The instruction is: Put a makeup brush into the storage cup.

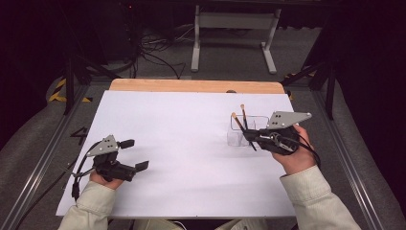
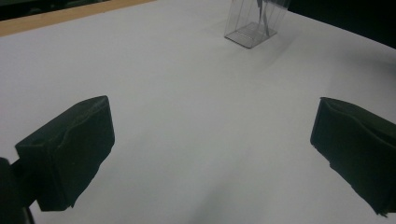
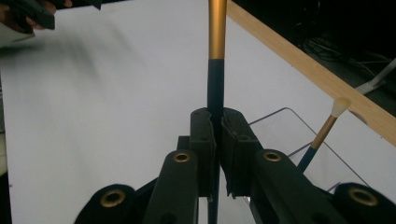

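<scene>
Right tongs clamped on brush at dark shaft, over clear holder at bench 3 o'clock; light, stiff, slick, so grip below ferrule; left tongs open, empty.

A white-topped table with a wooden strip along its far edge carries a clear container near its right edge.

Right half of bench: clear box. In it, one brush, leaning. Second brush clamped in right tongs, at box's right edge, possibly with tip inside. Left tongs at near left, well apart from box, jaws spread.
</scene>
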Motion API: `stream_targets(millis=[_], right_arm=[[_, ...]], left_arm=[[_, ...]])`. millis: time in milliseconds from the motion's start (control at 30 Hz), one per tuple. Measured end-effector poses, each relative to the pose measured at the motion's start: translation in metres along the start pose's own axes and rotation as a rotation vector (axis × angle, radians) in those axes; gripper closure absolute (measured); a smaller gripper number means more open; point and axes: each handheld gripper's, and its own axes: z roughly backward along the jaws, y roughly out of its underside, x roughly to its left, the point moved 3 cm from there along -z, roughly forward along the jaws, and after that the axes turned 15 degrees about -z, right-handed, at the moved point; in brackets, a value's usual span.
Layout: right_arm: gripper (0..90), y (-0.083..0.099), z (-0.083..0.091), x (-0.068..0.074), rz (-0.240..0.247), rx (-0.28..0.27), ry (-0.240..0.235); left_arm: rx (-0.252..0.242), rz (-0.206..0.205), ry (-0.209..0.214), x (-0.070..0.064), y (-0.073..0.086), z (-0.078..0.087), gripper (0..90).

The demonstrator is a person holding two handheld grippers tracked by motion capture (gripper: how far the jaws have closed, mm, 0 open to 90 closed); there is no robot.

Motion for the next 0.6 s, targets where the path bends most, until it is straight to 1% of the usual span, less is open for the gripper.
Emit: stream_targets(millis=[33, 233, 367, 567, 600], right_arm=[[83.9, 0.0, 0.0, -0.002, -0.011, -0.018, -0.005], [83.9, -0.002, 0.005, -0.008, -0.049, -0.109, 0.018], [83.9, -0.001, 0.005, -0.009, -0.055, -0.146, 0.024], [83.9, 0.001, 0.004, -0.012, -0.08, -0.215, 0.028], [83.9, 0.001, 0.004, -0.013, -0.083, -0.22, 0.028]], left_arm=[[-0.003, 0.0, -0.003, 0.0, 0.0, 0.0, 0.3], [-0.007, 0.003, -0.005, 0.001, 0.0, 0.001, 0.2], [-0.008, 0.003, -0.005, 0.001, 0.0, 0.002, 0.2], [-0.011, 0.002, -0.008, 0.002, 0.0, 0.002, 0.2], [-0.012, 0.002, -0.007, 0.002, 0.0, 0.002, 0.2]])
